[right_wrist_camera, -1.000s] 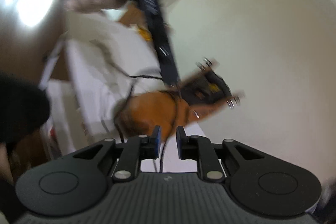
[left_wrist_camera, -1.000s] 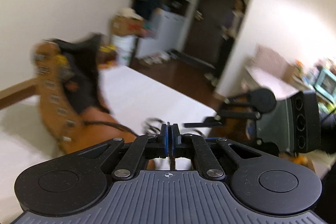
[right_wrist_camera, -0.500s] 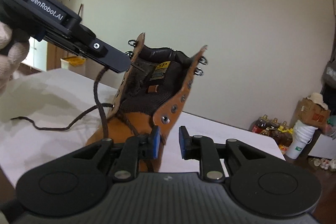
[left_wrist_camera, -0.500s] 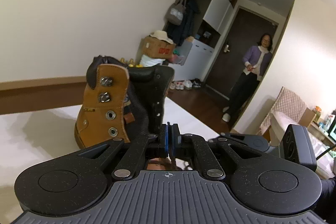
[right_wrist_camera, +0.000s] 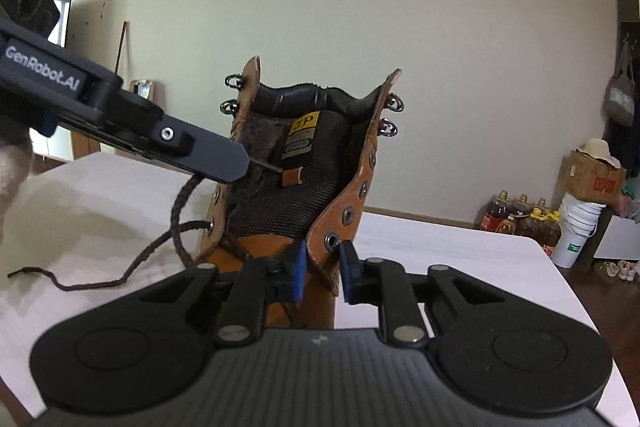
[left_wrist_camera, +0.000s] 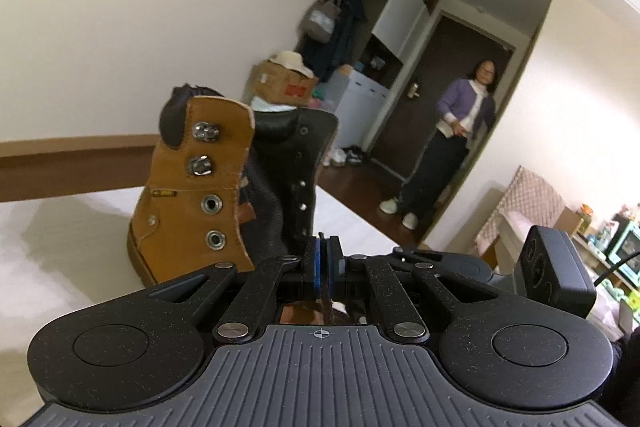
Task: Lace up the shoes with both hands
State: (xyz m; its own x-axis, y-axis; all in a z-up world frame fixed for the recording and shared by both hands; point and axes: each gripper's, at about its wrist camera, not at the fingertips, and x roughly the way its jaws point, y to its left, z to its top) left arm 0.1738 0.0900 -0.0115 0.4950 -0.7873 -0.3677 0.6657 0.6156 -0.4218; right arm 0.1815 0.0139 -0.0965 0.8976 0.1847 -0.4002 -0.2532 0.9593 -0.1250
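A tan high-top boot (right_wrist_camera: 304, 187) stands upright on the white table (right_wrist_camera: 440, 251), its tongue facing the right wrist camera. In the left wrist view the boot (left_wrist_camera: 188, 195) shows its side with the eyelets and hooks. My left gripper (left_wrist_camera: 320, 259) is shut on the dark brown lace (right_wrist_camera: 120, 275). From the right wrist view, the left gripper (right_wrist_camera: 236, 163) reaches in from the left, with the lace tip poking toward the tongue. My right gripper (right_wrist_camera: 323, 273) has the boot's right eyelet flap between its jaws, which are closing; a slight gap remains at the right pad.
A person (left_wrist_camera: 460, 131) stands by the dark door at the back. Bottles (right_wrist_camera: 520, 219), a white bucket (right_wrist_camera: 576, 231) and a cardboard box (right_wrist_camera: 592, 175) sit on the floor past the table's right end. The slack lace trails over the table on the left.
Both views have steadied after a blurred roll. The boot is now nearer and upright in each. The right jaws have come around the eyelet flap. The left gripper keeps hold of the lace.
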